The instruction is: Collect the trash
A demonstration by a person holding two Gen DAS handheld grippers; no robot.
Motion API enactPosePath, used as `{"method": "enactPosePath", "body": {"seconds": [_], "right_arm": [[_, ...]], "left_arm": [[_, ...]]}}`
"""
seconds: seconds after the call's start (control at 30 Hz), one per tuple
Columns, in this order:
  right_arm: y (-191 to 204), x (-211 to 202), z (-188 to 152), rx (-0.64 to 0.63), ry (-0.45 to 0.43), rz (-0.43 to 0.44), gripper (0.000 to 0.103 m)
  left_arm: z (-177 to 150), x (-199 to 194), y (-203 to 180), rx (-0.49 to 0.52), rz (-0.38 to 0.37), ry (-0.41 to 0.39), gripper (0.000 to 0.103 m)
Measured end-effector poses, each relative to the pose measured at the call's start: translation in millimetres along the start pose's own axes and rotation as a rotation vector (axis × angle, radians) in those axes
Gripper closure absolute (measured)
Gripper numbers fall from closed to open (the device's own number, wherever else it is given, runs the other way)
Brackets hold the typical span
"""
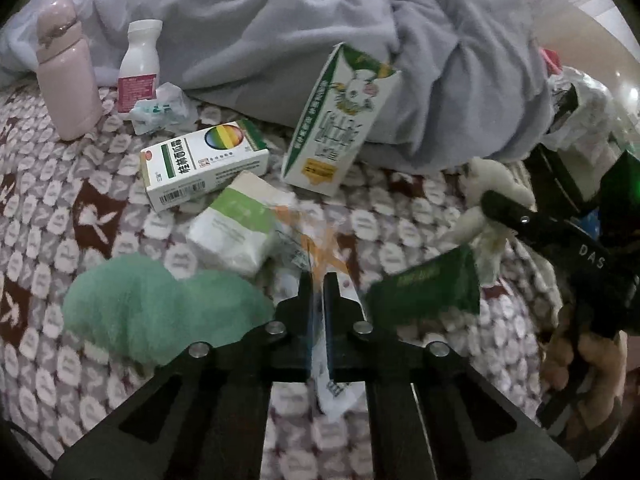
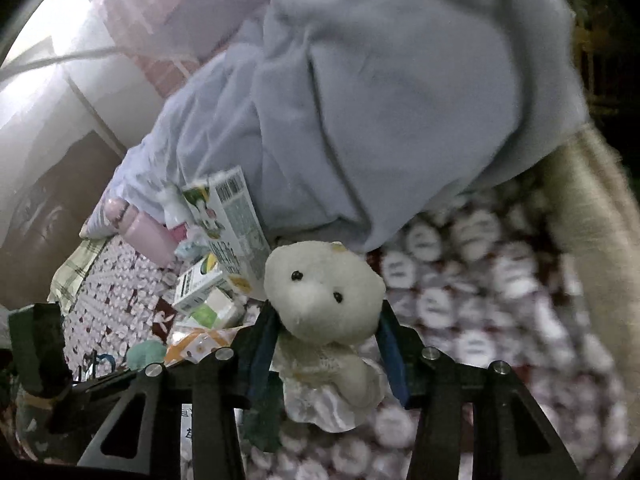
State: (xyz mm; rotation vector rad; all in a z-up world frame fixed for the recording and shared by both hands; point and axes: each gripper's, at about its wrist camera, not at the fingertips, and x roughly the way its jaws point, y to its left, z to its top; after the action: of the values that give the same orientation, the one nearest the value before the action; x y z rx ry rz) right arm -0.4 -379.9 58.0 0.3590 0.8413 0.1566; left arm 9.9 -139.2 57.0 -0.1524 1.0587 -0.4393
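Note:
My left gripper (image 1: pixel 317 280) is shut on a thin clear-and-orange plastic wrapper (image 1: pixel 320 240) and holds it just above the patterned bedspread (image 1: pixel 60 216). My right gripper (image 2: pixel 326 320) is shut on a cream plush bear (image 2: pixel 324 292), gripped at its neck; the bear also shows at the right in the left wrist view (image 1: pixel 496 188). Ahead of the left gripper lie a green-and-white tissue pack (image 1: pixel 236 228), a white medicine box (image 1: pixel 200 164), a tilted milk carton (image 1: pixel 340 120), a crumpled wrapper (image 1: pixel 160 110) and a white pill bottle (image 1: pixel 140 64).
A pink flask (image 1: pixel 66 72) stands at the far left. A green plush cloth (image 1: pixel 156 308) lies left of the left gripper. A grey-blue blanket (image 1: pixel 280 28) is heaped behind the items. A dark green card (image 1: pixel 428 288) sits near the right gripper.

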Motion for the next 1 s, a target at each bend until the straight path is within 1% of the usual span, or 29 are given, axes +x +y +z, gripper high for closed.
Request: {"method": "enactPosePath", "body": {"seconds": [0.1, 0.27, 0.47, 0.5, 0.53, 0.6, 0.67, 0.7, 0.73, 0.77, 0.8, 0.83, 0.87, 0.9, 0.97, 1.0], "right_arm": [[-7, -32, 0, -0.006, -0.034, -0.026, 0.057], [-22, -70, -8, 0.013, -0.053, -0.038, 0.057], [-26, -101, -23, 0.03, -0.065, -0.008, 0.057], [-24, -102, -25, 0.026, -0.059, -0.011, 0.057], [-25, -105, -27, 0.013, -0.051, -0.032, 0.057], [-31, -101, -31, -0.01, -0.003, -0.091, 0.056], [-42, -92, -33, 0.016, 0.014, -0.134, 0.056], [-48, -88, -34, 0.02, 0.023, -0.151, 0.055], [-50, -78, -34, 0.012, 0.05, -0.17, 0.048], [-51, -66, -34, 0.003, 0.097, -0.209, 0.048], [-52, -61, -35, -0.001, 0.121, -0.24, 0.048], [-50, -60, -36, -0.001, 0.12, -0.261, 0.048], [-47, -62, -37, 0.0, 0.102, -0.254, 0.047], [-41, -68, -38, 0.002, 0.075, -0.224, 0.046], [-27, -73, -41, -0.021, 0.075, -0.169, 0.045], [-20, -73, -42, -0.042, 0.081, -0.149, 0.045]], "left_arm": [[-7, -15, -8, 0.016, -0.015, -0.008, 0.102], [-16, -37, -25, 0.045, -0.041, -0.025, 0.102], [-24, -57, -50, 0.074, -0.07, -0.038, 0.102], [-24, -60, -53, 0.08, -0.073, -0.041, 0.102], [-25, -63, -57, 0.087, -0.076, -0.045, 0.102], [-26, -67, -61, 0.097, -0.078, -0.051, 0.102], [-28, -70, -64, 0.103, -0.08, -0.051, 0.102], [-31, -71, -65, 0.106, -0.075, -0.049, 0.102], [-32, -71, -65, 0.108, -0.067, -0.047, 0.102], [-35, -71, -63, 0.107, -0.054, -0.044, 0.102], [-37, -70, -59, 0.098, -0.041, -0.042, 0.102], [-40, -68, -53, 0.085, -0.029, -0.04, 0.102], [-42, -67, -48, 0.073, -0.017, -0.036, 0.102], [-45, -64, -41, 0.056, -0.011, -0.029, 0.101], [-51, -57, -27, 0.019, -0.019, -0.001, 0.1], [-54, -53, -22, 0.003, -0.017, 0.012, 0.096]]}}
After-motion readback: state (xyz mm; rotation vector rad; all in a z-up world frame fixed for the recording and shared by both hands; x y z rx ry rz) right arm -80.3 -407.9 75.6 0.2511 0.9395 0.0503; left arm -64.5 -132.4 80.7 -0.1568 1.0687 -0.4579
